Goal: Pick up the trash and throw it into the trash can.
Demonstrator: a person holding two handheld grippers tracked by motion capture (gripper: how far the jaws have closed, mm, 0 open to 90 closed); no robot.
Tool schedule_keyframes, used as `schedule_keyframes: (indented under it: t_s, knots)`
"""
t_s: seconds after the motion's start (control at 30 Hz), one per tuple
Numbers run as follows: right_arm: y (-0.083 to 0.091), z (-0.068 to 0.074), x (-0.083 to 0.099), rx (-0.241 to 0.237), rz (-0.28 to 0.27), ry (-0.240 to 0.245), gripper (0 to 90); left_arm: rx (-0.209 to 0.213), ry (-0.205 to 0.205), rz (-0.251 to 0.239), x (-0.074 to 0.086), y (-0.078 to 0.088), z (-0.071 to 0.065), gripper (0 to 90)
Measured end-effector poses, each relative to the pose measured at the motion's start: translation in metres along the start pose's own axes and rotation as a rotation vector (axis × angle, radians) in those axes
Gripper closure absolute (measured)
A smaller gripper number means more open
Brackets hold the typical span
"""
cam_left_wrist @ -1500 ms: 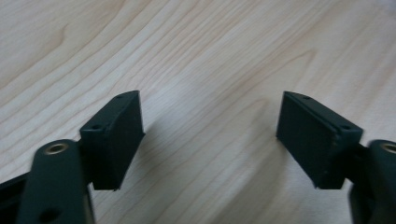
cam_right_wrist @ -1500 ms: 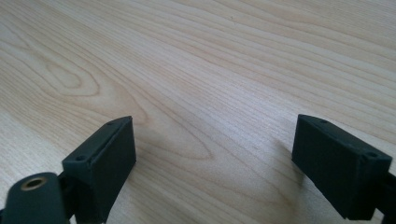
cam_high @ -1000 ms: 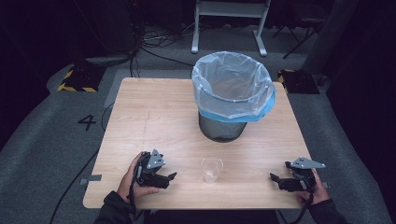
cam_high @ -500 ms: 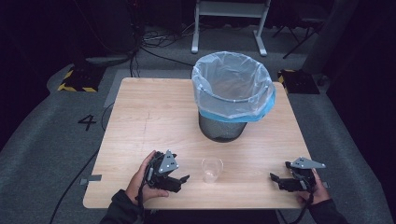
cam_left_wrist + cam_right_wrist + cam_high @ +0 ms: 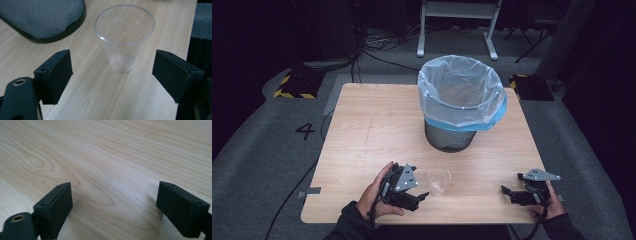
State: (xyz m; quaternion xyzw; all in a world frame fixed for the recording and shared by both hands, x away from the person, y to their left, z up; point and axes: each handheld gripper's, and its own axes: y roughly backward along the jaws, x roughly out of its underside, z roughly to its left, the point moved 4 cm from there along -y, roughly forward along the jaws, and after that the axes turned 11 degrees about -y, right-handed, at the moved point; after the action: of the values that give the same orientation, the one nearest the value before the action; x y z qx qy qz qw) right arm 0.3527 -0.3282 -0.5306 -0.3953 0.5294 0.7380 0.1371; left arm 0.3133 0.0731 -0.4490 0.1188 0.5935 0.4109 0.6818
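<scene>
Our left tongs (image 5: 424, 195) slide nearer the cup (image 5: 439, 181), tilted down, wide open; our right tongs (image 5: 506, 190) rest wide.

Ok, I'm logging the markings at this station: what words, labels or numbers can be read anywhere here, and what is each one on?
"4": dark numeral on the grey floor left of the table, at.
No readable print on the clear plastic cup, on the bin or on its bag.
The yellow-and-black hazard stripes on the floor carry no words.
</scene>
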Motion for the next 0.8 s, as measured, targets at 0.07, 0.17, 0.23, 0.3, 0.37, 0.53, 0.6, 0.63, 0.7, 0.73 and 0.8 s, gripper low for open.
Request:
schedule_keyframes:
  t_s: [0.07, 0.17, 0.23, 0.3, 0.37, 0.53, 0.6, 0.63, 0.7, 0.73, 0.8]
  knots:
    - [0.0, 0.0, 0.0, 0.0, 0.0, 0.0, 13.3, 0.011, -0.004, -0.02, -0.006, -0.001, -0.003, 17.5]
    - [0.0, 0.0, 0.0, 0.0, 0.0, 0.0, 13.3, 0.008, -0.022, -0.025, -0.012, -0.003, -0.006, 17.7]
    - [0.0, 0.0, 0.0, 0.0, 0.0, 0.0, 13.3, 0.02, -0.036, -0.03, -0.016, -0.005, -0.008, 18.6]
    - [0.0, 0.0, 0.0, 0.0, 0.0, -0.001, 13.3, 0.017, -0.049, -0.037, -0.019, -0.007, -0.01, 19.3]
    - [0.0, 0.0, 0.0, 0.0, 0.0, 0.0, 13.3, 0.033, -0.046, -0.055, -0.024, -0.008, -0.011, 20.1]
    - [0.0, 0.0, 0.0, 0.001, 0.0, 0.0, 13.3, 0.051, -0.069, -0.078, -0.033, -0.012, -0.015, 21.2]
    - [0.0, 0.0, 0.0, 0.0, 0.0, 0.0, 13.3, 0.066, -0.07, -0.089, -0.036, -0.014, -0.017, 21.7]
    - [0.0, 0.0, 0.0, 0.0, 0.001, -0.001, 13.3, 0.078, -0.074, -0.091, -0.037, -0.016, -0.017, 22.1]
    - [0.0, 0.0, 0.0, 0.0, 0.0, 0.0, 13.3, 0.096, -0.088, -0.08, -0.039, -0.02, -0.019, 23.0]
    - [0.0, 0.0, 0.0, 0.001, 0.0, 0.0, 13.3, 0.114, -0.084, -0.077, -0.039, -0.023, -0.02, 22.9]
    - [0.0, 0.0, 0.0, 0.0, 0.0, 0.0, 13.3, 0.126, -0.081, -0.058, -0.038, -0.028, -0.021, 22.9]
